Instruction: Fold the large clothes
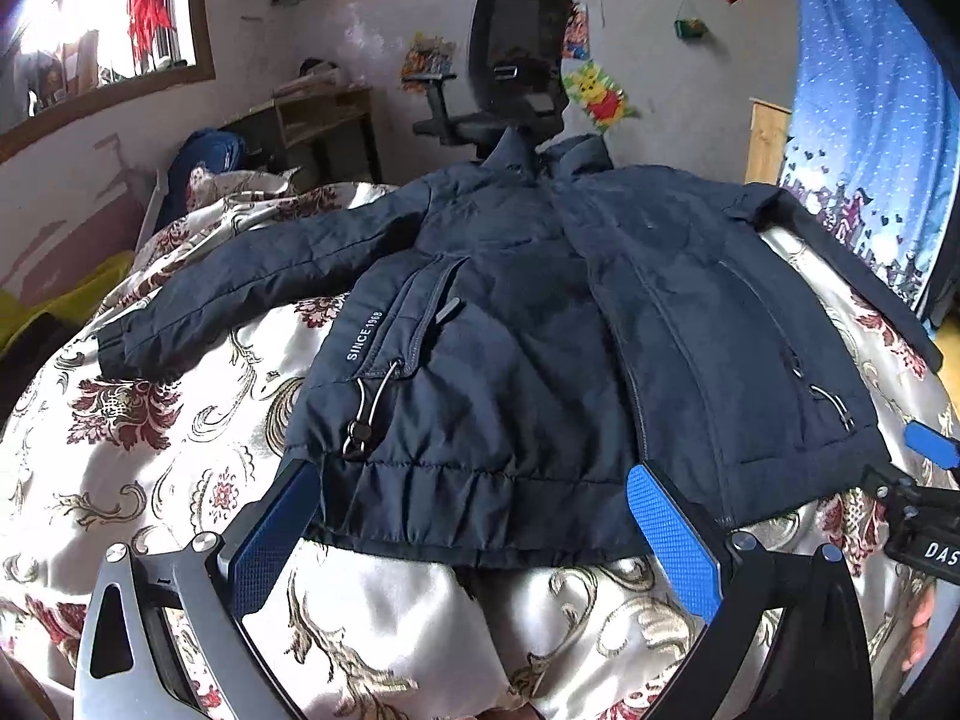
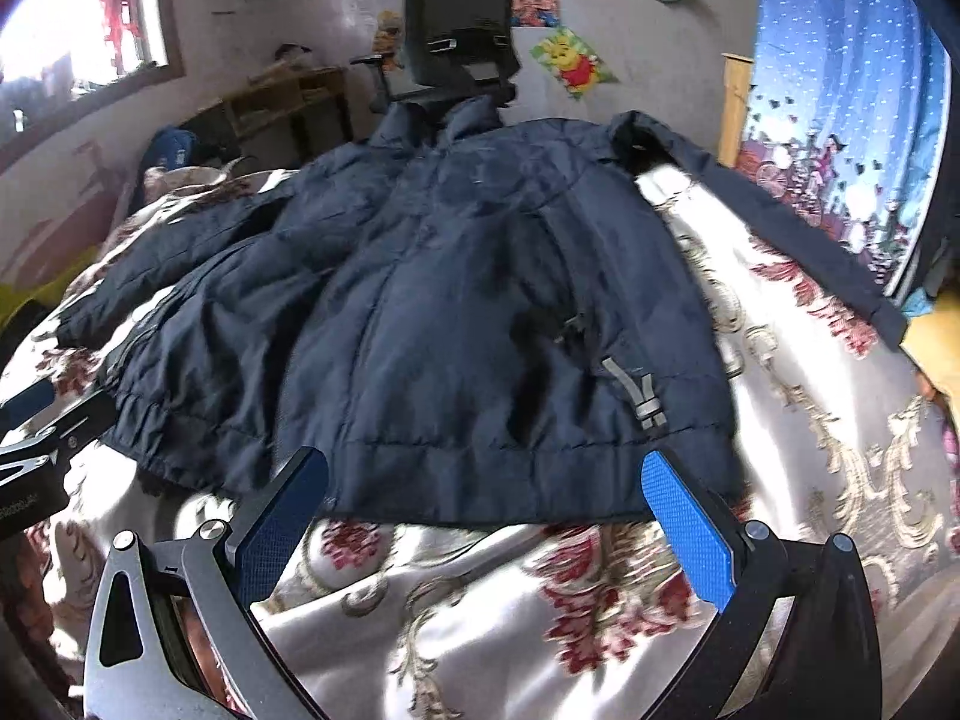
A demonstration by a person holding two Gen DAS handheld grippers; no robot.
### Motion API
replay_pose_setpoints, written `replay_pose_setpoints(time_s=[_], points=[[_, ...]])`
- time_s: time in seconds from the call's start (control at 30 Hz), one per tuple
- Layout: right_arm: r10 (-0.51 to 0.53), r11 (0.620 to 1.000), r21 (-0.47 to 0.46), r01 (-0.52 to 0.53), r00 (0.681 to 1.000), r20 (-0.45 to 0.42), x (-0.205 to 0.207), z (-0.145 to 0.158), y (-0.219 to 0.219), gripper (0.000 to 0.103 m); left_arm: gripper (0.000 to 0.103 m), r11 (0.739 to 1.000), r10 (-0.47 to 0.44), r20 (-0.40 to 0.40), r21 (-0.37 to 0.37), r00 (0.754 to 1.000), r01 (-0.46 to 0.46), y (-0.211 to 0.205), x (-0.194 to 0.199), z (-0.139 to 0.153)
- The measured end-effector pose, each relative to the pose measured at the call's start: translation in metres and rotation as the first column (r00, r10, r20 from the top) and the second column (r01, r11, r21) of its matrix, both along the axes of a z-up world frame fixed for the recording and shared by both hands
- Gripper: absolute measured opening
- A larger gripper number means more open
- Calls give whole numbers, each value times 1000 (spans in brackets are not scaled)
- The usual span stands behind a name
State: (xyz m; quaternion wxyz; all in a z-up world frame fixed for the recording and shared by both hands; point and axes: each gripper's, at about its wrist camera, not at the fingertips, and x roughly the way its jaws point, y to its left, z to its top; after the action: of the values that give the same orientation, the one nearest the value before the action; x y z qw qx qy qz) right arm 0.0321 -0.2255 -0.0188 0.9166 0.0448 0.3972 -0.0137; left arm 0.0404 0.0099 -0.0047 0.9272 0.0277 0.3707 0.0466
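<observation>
A dark navy padded jacket [image 1: 528, 324] lies spread front-up on the bed, collar toward the far wall, both sleeves stretched out to the sides. It also shows in the right wrist view [image 2: 456, 324]. My left gripper [image 1: 474, 480] is open, its blue pads just above the jacket's hem on the left half. My right gripper [image 2: 486, 468] is open over the hem's right half, holding nothing. The right gripper's tip also shows at the right edge of the left wrist view [image 1: 930, 444].
The bed has a shiny cream cover with red flower pattern [image 1: 180, 450]. A black office chair [image 1: 516, 60] stands behind the bed head. A wooden desk [image 1: 318, 114] is at the left wall, a blue curtain [image 1: 870, 90] at the right.
</observation>
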Motion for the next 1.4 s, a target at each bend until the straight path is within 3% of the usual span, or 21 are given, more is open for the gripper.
replay_pose_setpoints(time_s=[0.3, 0.63, 0.87, 1.07, 1.23, 1.4], points=[[-156, 985, -68, 159, 987, 45, 16, 35, -30, 102, 103, 999, 15, -45, -35, 999, -17, -1, 44, 34], [-262, 964, 76, 254, 958, 117, 39, 63, -97, 102, 103, 998, -27, -107, -61, 994, 21, -29, 88, 77], [-344, 938, 108, 329, 921, 183, 56, 73, -128, 102, 103, 997, -69, -83, 29, 994, 72, -57, 118, 119], [-391, 920, 101, 378, 897, 206, 86, 73, -141, 102, 103, 989, -88, -116, 111, 989, 101, -71, 156, 143], [-464, 883, 175, 436, 867, 180, 116, 60, -152, 102, 103, 980, -121, -119, 145, 986, 138, -83, 200, 143], [-520, 851, 194, 488, 836, 176, 149, 33, -150, 102, 103, 961, -246, -46, 116, 968, 250, -98, 250, 120]])
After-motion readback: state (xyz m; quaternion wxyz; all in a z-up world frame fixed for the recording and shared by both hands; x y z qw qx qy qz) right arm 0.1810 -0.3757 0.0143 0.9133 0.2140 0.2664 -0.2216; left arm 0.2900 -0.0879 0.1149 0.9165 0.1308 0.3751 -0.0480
